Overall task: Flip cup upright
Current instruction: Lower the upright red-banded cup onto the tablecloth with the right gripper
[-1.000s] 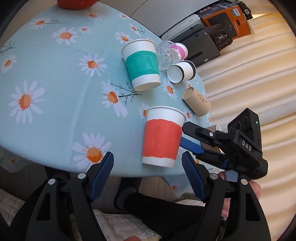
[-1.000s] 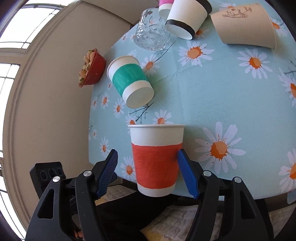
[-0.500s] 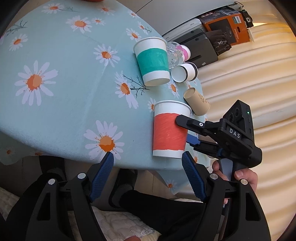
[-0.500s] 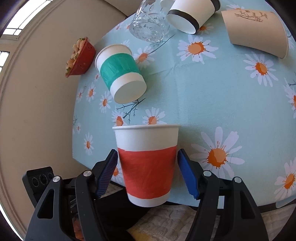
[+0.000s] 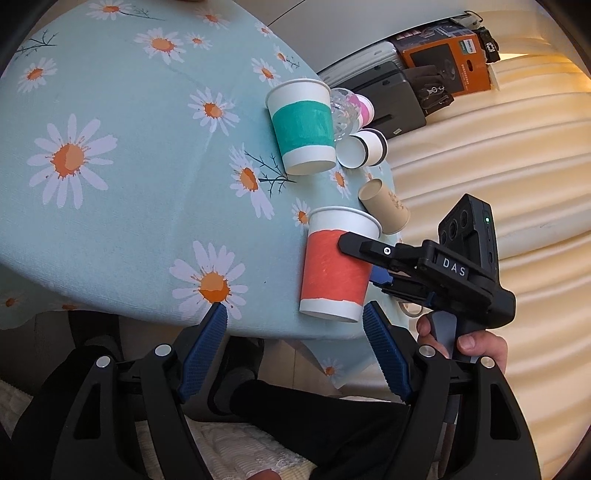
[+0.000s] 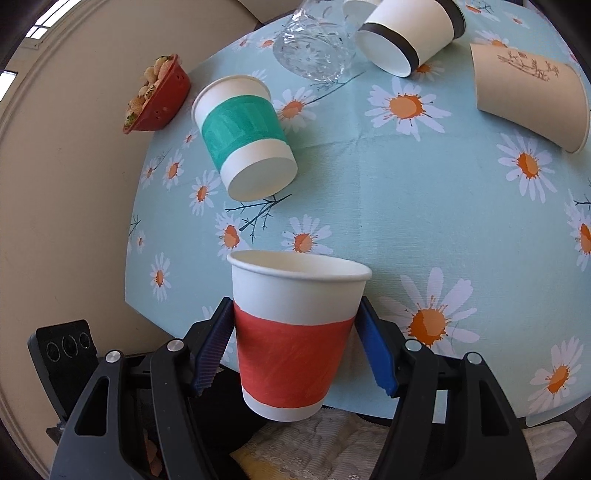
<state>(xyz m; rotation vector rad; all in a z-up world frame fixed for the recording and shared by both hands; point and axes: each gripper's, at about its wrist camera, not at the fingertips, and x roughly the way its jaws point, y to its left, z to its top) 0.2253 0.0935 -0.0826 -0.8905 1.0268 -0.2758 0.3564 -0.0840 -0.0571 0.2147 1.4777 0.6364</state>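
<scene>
A white paper cup with a red band (image 6: pixel 295 332) sits between the blue pads of my right gripper (image 6: pixel 295 332), which is shut on it. The cup is rim-up and held over the near edge of the daisy tablecloth (image 6: pixel 406 184). In the left wrist view the same cup (image 5: pixel 338 266) stands upright at the table's edge, with the right gripper (image 5: pixel 354 251) clamped on its side. My left gripper (image 5: pixel 295 332) is open and empty, just below the cup and the table's edge.
A green-banded cup (image 6: pixel 243 136) lies on its side. A black-banded cup (image 6: pixel 410 33), a beige cup (image 6: pixel 532 96) and a clear glass (image 6: pixel 317 44) lie further back. A red basket (image 6: pixel 159 96) sits at the far edge. Boxes (image 5: pixel 436 66) stand beyond the table.
My right gripper has closed onto the red cup and tilted it more upright. The left gripper has drawn back and shifted, so the table and cup sit further right in its view.
</scene>
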